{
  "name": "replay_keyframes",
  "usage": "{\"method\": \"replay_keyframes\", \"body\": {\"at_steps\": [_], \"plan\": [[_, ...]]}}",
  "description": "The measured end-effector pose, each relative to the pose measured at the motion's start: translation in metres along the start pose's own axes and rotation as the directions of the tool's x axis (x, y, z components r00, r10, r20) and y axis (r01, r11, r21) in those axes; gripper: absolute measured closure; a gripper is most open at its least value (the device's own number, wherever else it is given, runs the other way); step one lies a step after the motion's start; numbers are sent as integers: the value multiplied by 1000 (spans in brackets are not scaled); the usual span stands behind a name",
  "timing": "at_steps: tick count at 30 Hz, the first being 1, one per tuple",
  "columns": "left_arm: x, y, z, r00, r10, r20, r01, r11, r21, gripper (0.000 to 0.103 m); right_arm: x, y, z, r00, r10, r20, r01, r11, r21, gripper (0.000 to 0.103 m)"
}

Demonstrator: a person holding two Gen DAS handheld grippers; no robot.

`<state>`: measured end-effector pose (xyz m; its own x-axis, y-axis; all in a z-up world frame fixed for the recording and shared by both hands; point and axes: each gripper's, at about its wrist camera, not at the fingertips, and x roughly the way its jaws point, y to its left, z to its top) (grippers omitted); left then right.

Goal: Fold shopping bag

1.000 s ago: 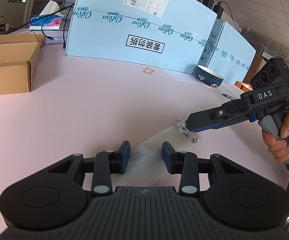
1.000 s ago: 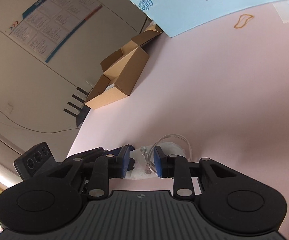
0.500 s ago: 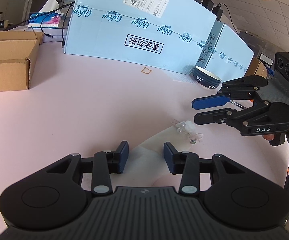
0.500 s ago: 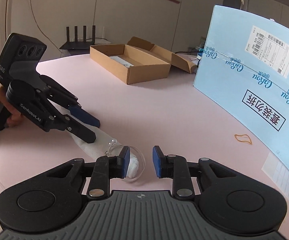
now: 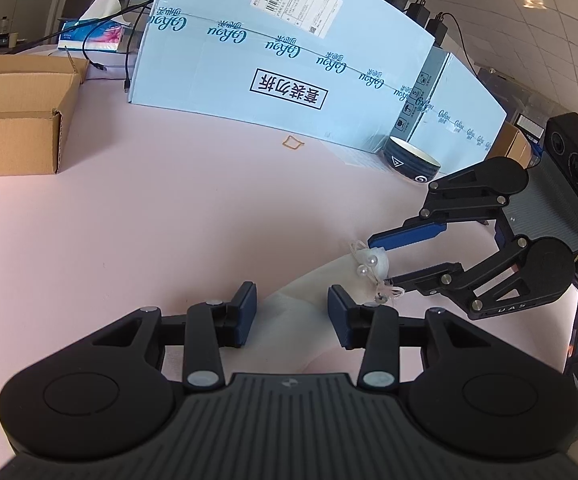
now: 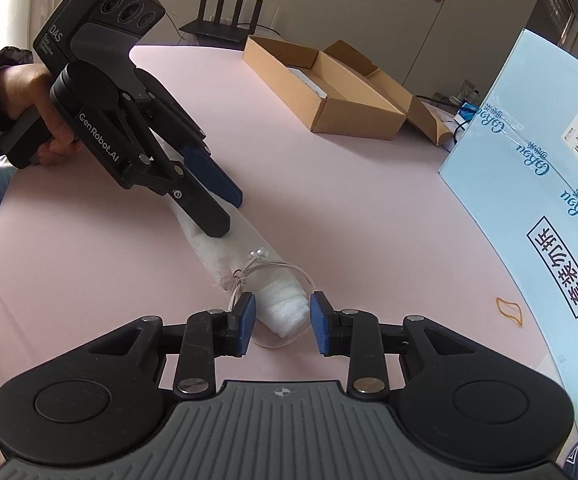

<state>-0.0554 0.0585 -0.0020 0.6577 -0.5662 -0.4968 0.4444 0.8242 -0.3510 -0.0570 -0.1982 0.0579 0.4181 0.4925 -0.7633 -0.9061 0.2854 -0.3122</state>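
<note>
The white shopping bag [image 6: 245, 248] lies on the pink table as a long narrow roll, with a clear cord and pearl beads [image 6: 261, 253] at its near end. My right gripper [image 6: 281, 316] straddles that end. Its jaws are opening, and the roll lies between the pads with a small gap on the right. In the left wrist view the bag [image 5: 309, 284] runs between the pads of my left gripper [image 5: 292, 308], which is open and does not press on it. Beyond it, the right gripper [image 5: 381, 261] brackets the beaded end. A hand holds the left gripper [image 6: 225, 212] over the bag's far part.
A large light blue carton [image 5: 289, 60] stands along the far side, with a dark bowl [image 5: 411, 160] and a rubber band [image 5: 293, 143] in front of it. An open cardboard box [image 5: 13, 120] sits at the left. A black router [image 6: 225, 20] stands at the table's far edge.
My right gripper has rolled from lying on its side to level and has come back over the bag's beaded end. The left gripper and the bag have stayed put.
</note>
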Motion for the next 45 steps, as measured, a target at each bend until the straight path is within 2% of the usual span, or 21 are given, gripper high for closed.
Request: {"method": "replay_keyframes", "body": {"at_steps": [2,6,8,12,18,21,26,30,33,35,37,38,40,43,45], "plan": [[0,0,0,1000,-2,0,2,1000,-2,66,3,2,2,1000,3,-5,-3,999,-37,67],[0,1,0,1000,-5,1,5,1000,-8,65,9,-7,2,999,34,7,-34,999,12,67],[0,3,0,1000,-11,2,11,1000,-17,65,12,-14,0,998,56,21,-57,997,46,66],[0,4,0,1000,-15,2,15,1000,-25,65,13,-28,-9,994,99,56,-108,974,201,65],[1,4,0,1000,-14,2,14,1000,-26,65,3,3,-9,997,-48,64,36,984,175,67],[1,4,0,1000,-12,2,12,1000,-23,65,1,8,-9,996,-73,60,59,975,213,71],[2,3,0,1000,-8,2,8,1000,-19,65,2,-4,-12,997,-29,72,8,961,278,73],[2,4,0,1000,-9,2,9,1000,-21,65,5,-16,-13,996,26,85,-50,952,303,69],[2,3,0,1000,-9,3,9,1000,-22,65,10,-20,-13,995,29,97,-59,946,320,67],[1,3,0,1000,-9,3,9,1000,-22,65,10,-13,-12,995,-4,96,-26,952,306,69],[1,3,0,1000,-8,3,8,1000,-21,65,7,2,-7,995,-58,83,36,969,243,78],[1,2,0,1000,-7,3,7,1000,-19,65,6,9,-4,993,-83,78,65,976,208,86],[1,1,0,1000,0,2,0,1000,-9,65,1,25,-2,986,-150,73,140,983,120,89],[2,-4,0,1000,14,0,-14,1000,20,63,-3,37,-2,981,-180,70,175,982,75,93],[1,-6,0,1000,4,5,-4,1000,30,56,-7,42,-3,978,-192,79,188,981,53,94]]}}
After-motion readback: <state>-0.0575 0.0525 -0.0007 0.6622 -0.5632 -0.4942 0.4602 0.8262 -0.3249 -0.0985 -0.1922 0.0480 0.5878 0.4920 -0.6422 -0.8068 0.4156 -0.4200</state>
